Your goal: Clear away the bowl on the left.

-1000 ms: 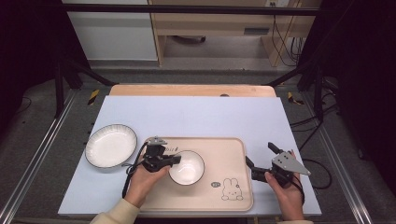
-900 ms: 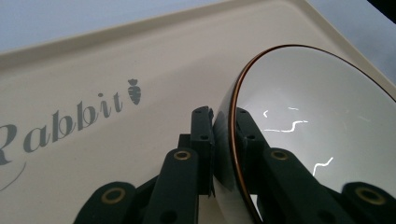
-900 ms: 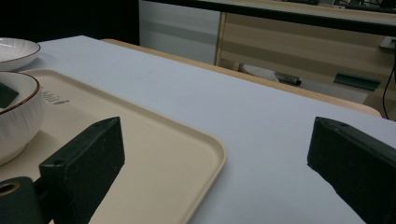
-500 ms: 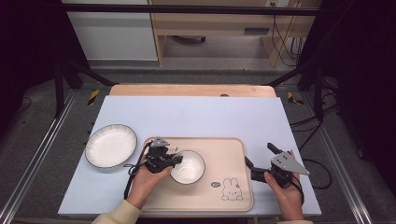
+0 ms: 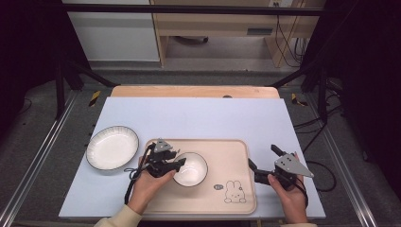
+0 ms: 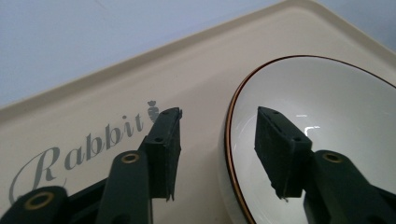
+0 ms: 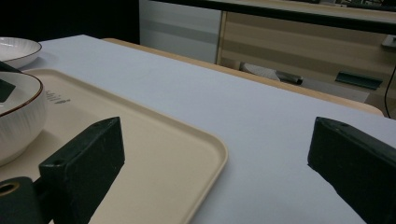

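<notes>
Sitting upright on tray (image 5: 236,156), bowl (image 5: 191,169), left gripper (image 6: 217,144) astride rim, jaws just opening

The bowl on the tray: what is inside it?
The bowl looks empty and white; one pad of the left tongs sits over its inside, hiding a little of it.

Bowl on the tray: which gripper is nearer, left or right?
Left. The left gripper straddles the rim of the bowl, its jaws just opened and clear of it. The right gripper sits off the right edge of the tray, apart from the bowl.
</notes>
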### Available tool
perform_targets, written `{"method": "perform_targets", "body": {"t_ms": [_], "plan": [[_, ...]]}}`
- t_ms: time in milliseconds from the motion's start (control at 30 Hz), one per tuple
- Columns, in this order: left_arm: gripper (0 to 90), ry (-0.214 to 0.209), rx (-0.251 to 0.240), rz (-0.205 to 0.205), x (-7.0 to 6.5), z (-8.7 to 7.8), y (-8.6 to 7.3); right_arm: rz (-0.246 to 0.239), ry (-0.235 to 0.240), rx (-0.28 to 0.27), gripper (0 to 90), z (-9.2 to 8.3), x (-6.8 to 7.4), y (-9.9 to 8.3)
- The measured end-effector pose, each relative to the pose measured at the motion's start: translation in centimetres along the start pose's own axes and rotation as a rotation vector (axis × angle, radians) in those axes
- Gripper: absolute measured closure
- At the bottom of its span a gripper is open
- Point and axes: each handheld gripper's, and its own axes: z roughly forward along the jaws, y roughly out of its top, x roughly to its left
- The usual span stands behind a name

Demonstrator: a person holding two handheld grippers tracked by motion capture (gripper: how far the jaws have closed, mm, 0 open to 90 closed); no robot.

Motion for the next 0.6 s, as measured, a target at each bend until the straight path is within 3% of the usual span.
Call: {"method": "perform_targets", "body": {"t_ms": [333,433,600], "plan": [[38.9,-0.009,-0.042,0.027,0.15,-0.45,0.11,0.001,0.0,0.001,3.9,-0.04,0.03,0.01],[29.8,0.03,-0.063,0.022,0.17,-0.57,0.17,0.002,0.0,-0.002,3.9,-0.06,0.01,0.0],[23.4,0.025,-0.078,0.017,0.24,-0.67,0.22,-0.001,0.001,-0.001,3.9,-0.04,0.05,-0.01]]}}
